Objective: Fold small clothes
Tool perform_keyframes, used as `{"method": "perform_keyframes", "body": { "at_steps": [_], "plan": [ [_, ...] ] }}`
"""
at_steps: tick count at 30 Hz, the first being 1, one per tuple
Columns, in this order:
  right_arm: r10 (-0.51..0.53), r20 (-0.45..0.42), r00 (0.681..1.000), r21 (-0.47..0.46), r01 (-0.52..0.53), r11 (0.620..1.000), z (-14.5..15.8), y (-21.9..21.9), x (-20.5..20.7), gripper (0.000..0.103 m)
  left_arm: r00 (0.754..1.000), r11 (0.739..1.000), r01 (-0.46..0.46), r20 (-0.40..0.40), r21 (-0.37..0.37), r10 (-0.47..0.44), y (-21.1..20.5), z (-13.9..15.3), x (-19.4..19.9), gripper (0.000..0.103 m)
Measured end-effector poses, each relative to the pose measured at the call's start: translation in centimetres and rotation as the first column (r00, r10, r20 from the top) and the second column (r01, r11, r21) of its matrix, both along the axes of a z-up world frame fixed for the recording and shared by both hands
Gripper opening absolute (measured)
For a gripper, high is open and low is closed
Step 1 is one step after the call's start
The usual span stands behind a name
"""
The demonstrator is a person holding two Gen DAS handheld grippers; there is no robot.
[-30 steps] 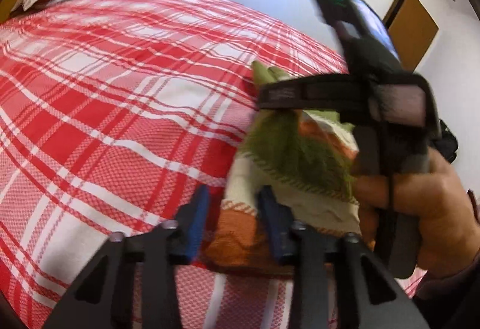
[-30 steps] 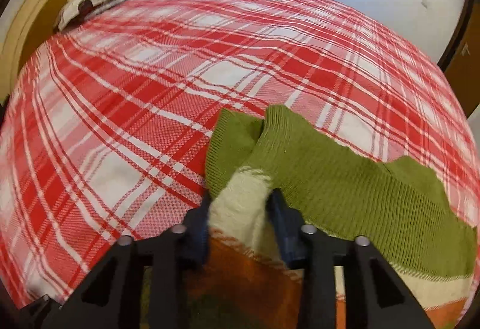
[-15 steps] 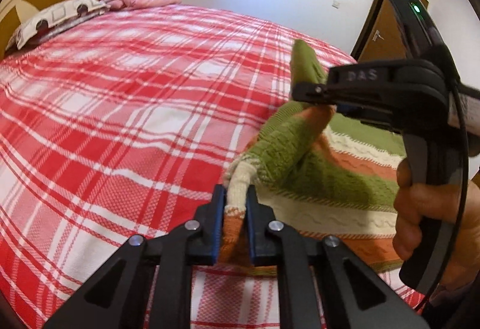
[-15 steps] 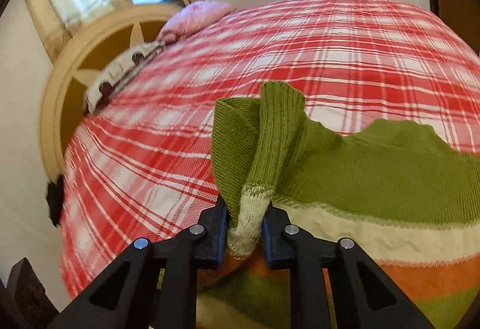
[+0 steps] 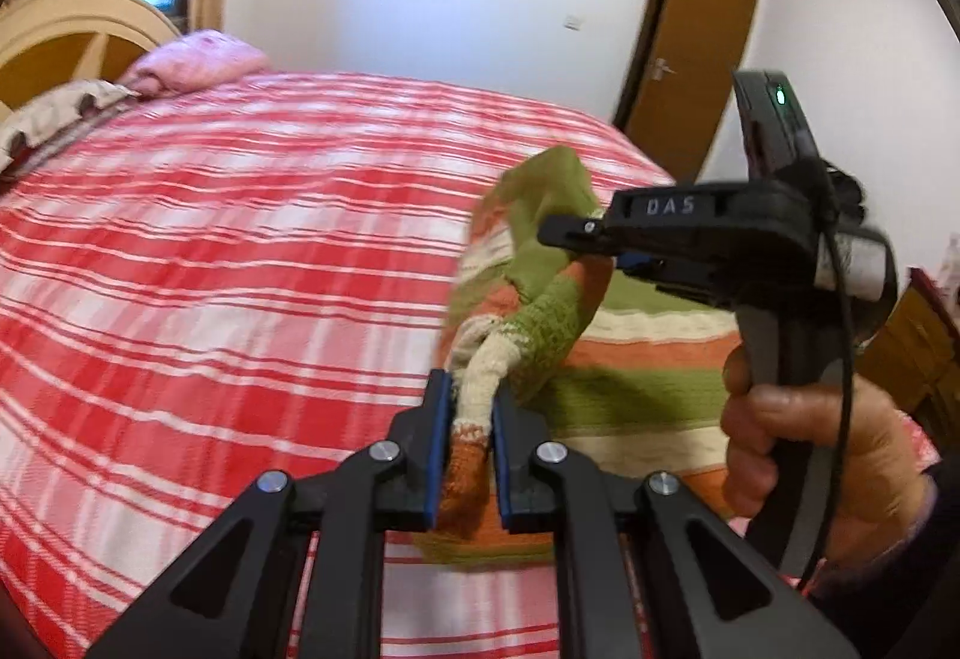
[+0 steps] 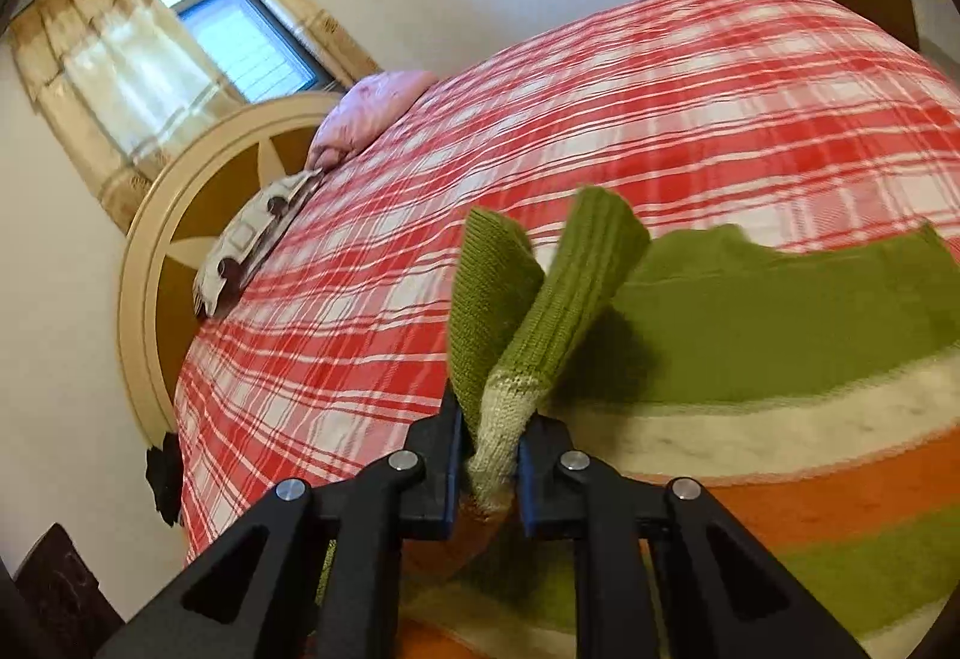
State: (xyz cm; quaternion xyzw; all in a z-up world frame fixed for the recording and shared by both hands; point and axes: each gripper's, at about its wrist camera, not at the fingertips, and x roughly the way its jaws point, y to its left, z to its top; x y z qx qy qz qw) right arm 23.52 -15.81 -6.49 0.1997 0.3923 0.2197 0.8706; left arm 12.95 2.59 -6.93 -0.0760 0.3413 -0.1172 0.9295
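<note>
A small knitted sweater (image 5: 648, 377) with green, cream and orange stripes lies on the red plaid bed (image 5: 240, 263). My left gripper (image 5: 469, 419) is shut on a cream and orange part of its left edge and holds it raised. My right gripper (image 6: 489, 449) is shut on the cream and green sleeve part, whose green cuff (image 6: 591, 251) stands up above the jaws. In the left wrist view the right gripper (image 5: 591, 239) is to the right, clamped on the lifted fabric. The rest of the sweater (image 6: 780, 359) lies flat on the bed.
Pillows (image 5: 192, 65) and a curved headboard (image 6: 198, 203) are at the far end of the bed. A window with curtains (image 6: 198, 35) is behind it. A brown door (image 5: 684, 53) stands past the bed's far right corner.
Both grippers closed on the sweater's left side and lifted it off the bed. The sleeve now stands up higher and both cameras tilt up toward the walls.
</note>
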Motion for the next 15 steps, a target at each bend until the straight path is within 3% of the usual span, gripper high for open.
{"method": "perform_keyframes", "body": {
  "at_steps": [4,15],
  "plan": [
    [-0.031,-0.008,0.999,-0.006,0.031,1.0,-0.8,-2.7,-0.4,0.014,0.996,0.995,0.077,-0.04,-0.065,-0.079,-1.7,-0.4,0.6,0.013],
    [-0.046,0.023,0.999,-0.009,0.046,0.999,-0.6,-7.3,-0.4,0.013,0.982,0.982,0.183,-0.038,-0.052,-0.185,-7.0,-0.3,0.5,0.013]
  ]
}}
